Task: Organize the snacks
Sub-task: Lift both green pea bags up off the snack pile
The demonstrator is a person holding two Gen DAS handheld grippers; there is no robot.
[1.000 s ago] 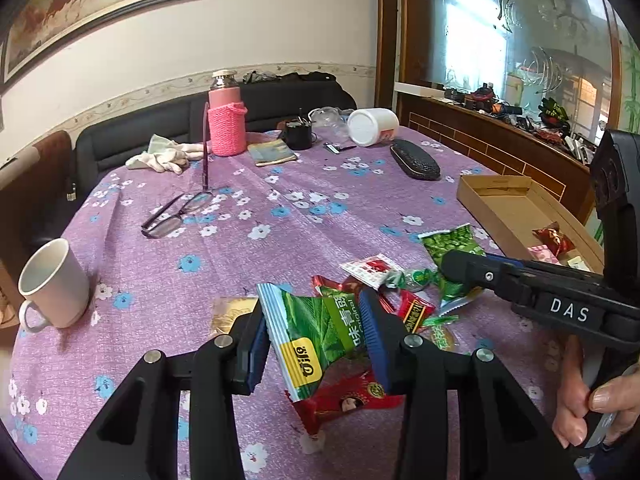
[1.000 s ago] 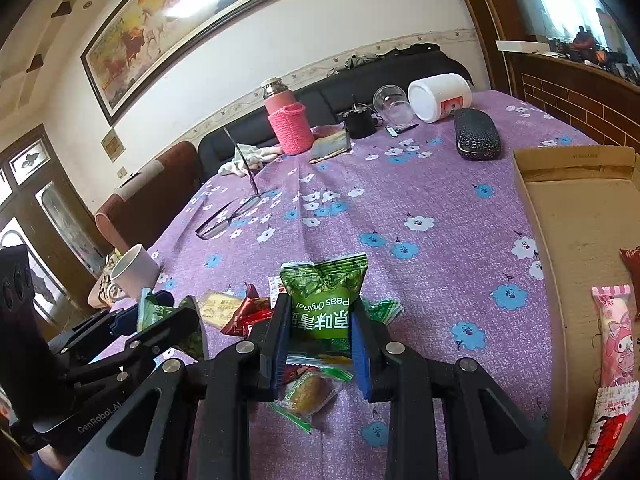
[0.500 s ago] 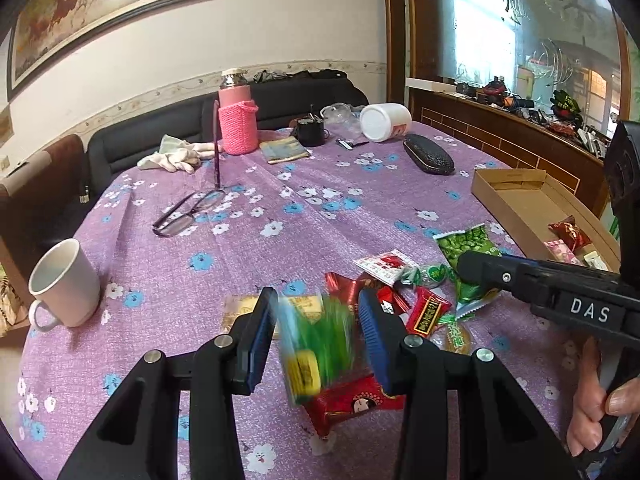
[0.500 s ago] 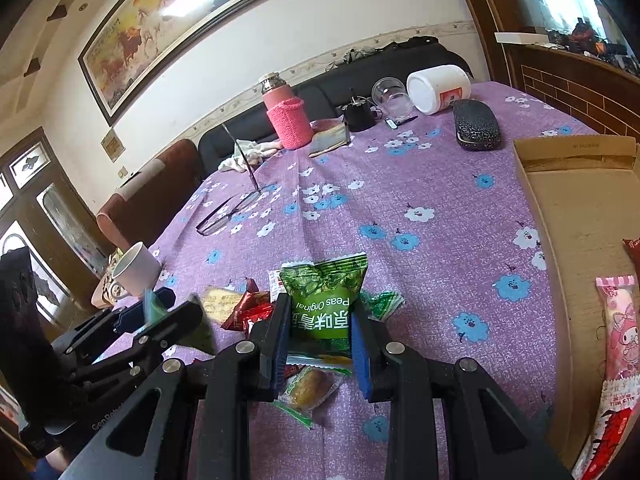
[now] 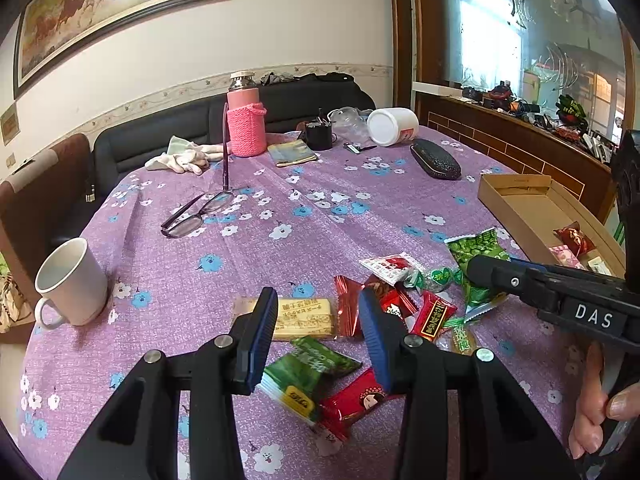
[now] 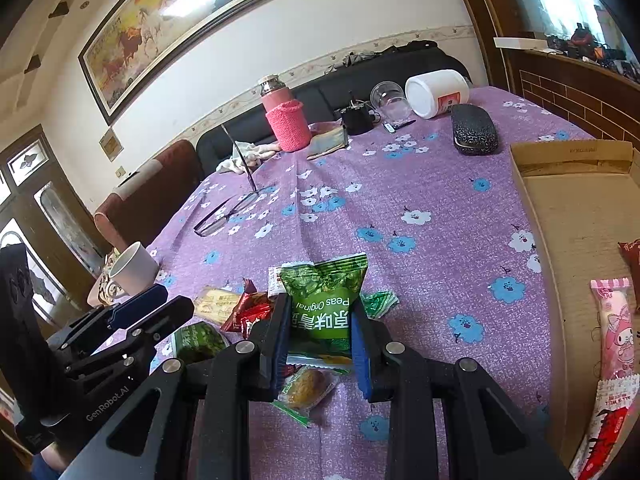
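Note:
My left gripper [image 5: 318,318] is open and empty above a pile of snacks. A green pea packet [image 5: 308,372] lies on the purple cloth below its jaws, beside a red packet [image 5: 356,400] and a biscuit packet [image 5: 304,320]. My right gripper [image 6: 320,332] is shut on another green pea packet [image 6: 324,304], held over the pile; it shows in the left wrist view [image 5: 476,256]. A cardboard box [image 6: 568,208] at the right holds a pink snack [image 6: 616,328] and a red one [image 5: 574,238].
A white mug [image 5: 72,280] stands at the left edge. Glasses [image 5: 196,212], a pink bottle [image 5: 246,120], a black case [image 5: 436,158], a white jar [image 5: 392,126] and cloths lie further back. More small candies [image 5: 432,312] lie between the grippers.
My left gripper has opened and dropped its green pea packet onto the cloth, then lifted slightly. My right gripper stays shut on its packet, almost still.

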